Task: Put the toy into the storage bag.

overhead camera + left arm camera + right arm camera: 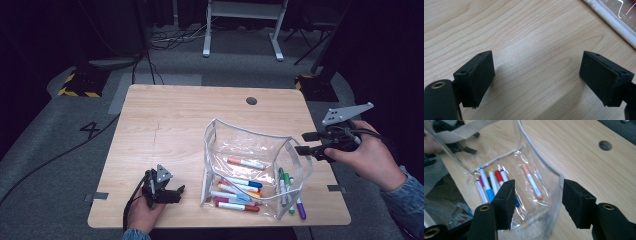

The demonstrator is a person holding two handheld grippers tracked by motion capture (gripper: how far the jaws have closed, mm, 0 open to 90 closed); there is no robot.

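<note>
A clear plastic pouch (248, 145) with white trim stands open on the wooden table (170, 120), right of centre. Inside lie several markers, among them an orange one (245, 163), a blue one (246, 183) and a red one (238, 206). Two green markers (283, 182) and a purple one (301, 208) lie at its right end. My right gripper (303, 143) is open in the air by the pouch's right rim; in the right gripper view its jaws (537, 200) frame the pouch (544, 165) and the orange marker (532, 182). My left gripper (179, 193) is open at the front left, nothing between its jaws (536, 75).
A round cable hole (251, 100) sits near the table's far edge. The pouch's white trim (616, 25) lies to the right of the left gripper. On the floor behind stand a white desk frame (243, 27) and cables (175, 37).
</note>
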